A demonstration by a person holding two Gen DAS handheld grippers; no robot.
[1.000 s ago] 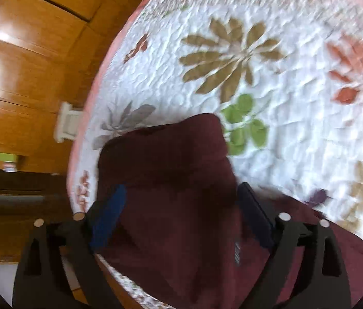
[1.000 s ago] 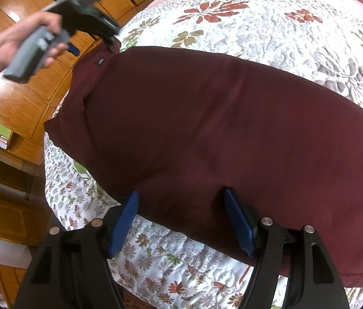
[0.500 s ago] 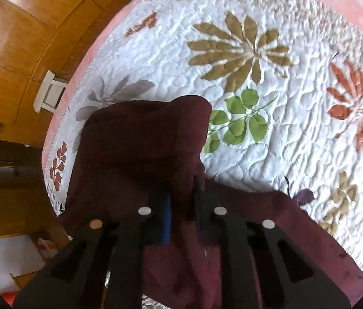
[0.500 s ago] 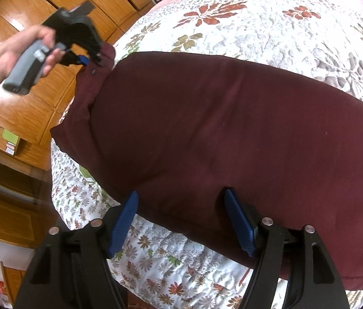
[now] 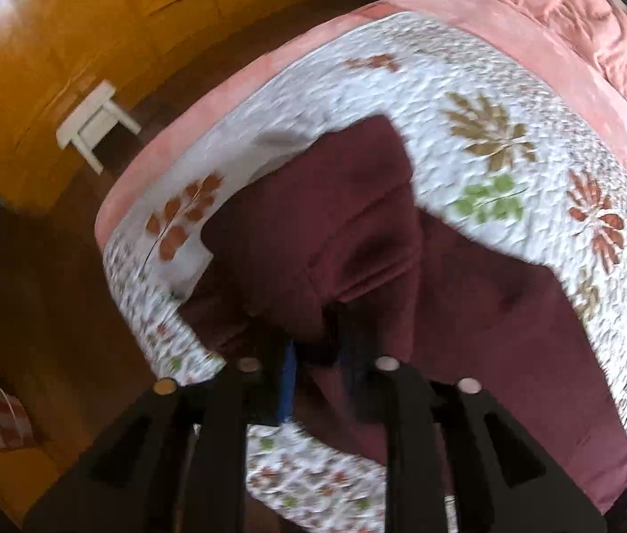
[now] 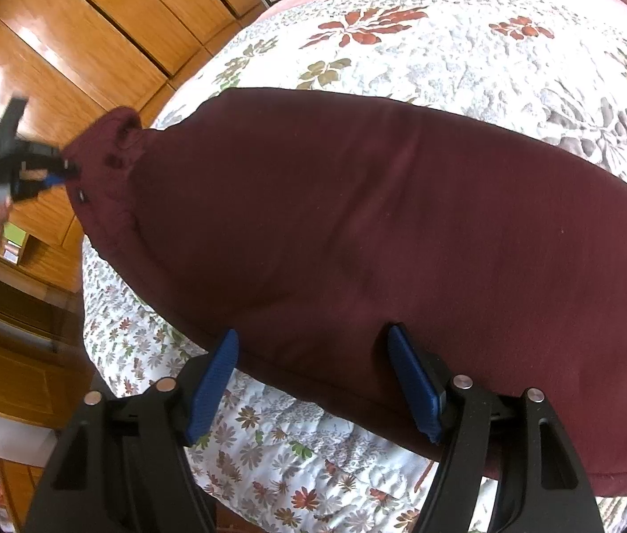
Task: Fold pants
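We've got the dark maroon cloth pants (image 6: 357,231) spread across the white floral quilted bedspread (image 6: 491,53). Our left gripper (image 5: 313,346) is pinched tight on 1 bunched end, lifting it. Our right gripper (image 6: 313,373) sits wide apart, straddling the near edge, gripping nothing.

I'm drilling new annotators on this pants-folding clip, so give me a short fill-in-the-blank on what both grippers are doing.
1. The left gripper is shut on the ____ pants.
2. The right gripper has its jaws ____.
3. The pants lie on a ____-patterned quilt.

Missing words: maroon; open; floral
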